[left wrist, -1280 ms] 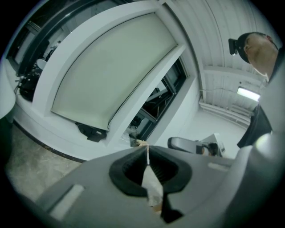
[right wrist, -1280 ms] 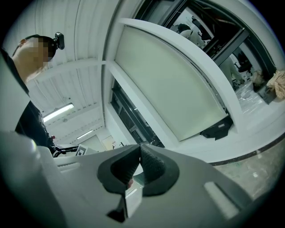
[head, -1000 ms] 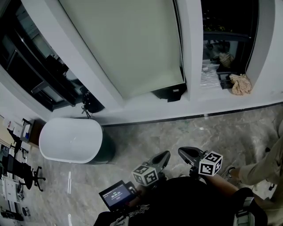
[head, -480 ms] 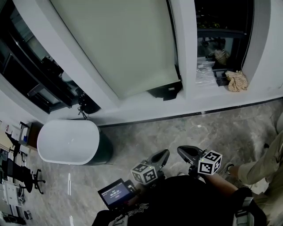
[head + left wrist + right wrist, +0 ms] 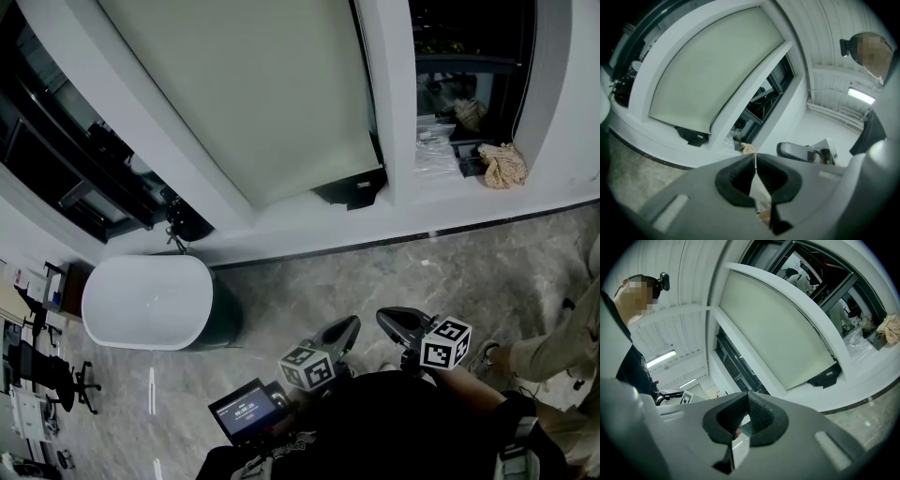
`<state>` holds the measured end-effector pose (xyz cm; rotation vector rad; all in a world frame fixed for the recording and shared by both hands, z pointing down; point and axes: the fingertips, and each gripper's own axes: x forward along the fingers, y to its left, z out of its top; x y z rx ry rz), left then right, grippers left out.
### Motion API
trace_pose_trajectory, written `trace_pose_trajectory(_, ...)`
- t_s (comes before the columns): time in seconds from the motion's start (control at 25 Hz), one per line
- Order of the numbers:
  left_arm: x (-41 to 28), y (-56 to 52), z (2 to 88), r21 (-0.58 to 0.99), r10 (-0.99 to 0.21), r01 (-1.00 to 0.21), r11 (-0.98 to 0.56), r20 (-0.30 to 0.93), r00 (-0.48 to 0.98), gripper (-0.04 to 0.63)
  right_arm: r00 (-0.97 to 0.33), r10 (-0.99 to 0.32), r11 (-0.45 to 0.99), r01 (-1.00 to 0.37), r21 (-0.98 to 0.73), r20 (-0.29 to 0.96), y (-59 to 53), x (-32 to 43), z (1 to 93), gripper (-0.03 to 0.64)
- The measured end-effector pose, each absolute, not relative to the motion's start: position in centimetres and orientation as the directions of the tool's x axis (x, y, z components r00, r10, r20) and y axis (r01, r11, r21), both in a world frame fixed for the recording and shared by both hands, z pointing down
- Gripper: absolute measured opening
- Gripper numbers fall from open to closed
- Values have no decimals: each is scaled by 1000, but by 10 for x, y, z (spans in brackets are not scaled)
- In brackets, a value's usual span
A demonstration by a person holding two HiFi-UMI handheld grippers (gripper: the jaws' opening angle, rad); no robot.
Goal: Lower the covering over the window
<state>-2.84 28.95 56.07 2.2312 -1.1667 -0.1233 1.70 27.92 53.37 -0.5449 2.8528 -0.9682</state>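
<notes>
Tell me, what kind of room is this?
Probably a bathroom, maybe a mock-up: a white tub stands on a stone-look floor below big windows, one covered by a blind.

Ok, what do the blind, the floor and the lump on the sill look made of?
Blind: probably matte fabric, woven or coated. It is pale and flat, shows no glare and hangs as one sheet.
Floor: polished stone or stone-look tile, with grey veining and a faint sheen.
Lump: looks like crumpled tan cloth with soft folds, though it could be paper.
</notes>
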Motion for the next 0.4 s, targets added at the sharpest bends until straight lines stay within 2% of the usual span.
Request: trace_pose_trajectory(0.4, -36, 292, 560, 558, -783, -719, -414, 185, 594, 6, -942, -334, 755, -292, -587, 39, 284, 10, 533, 8)
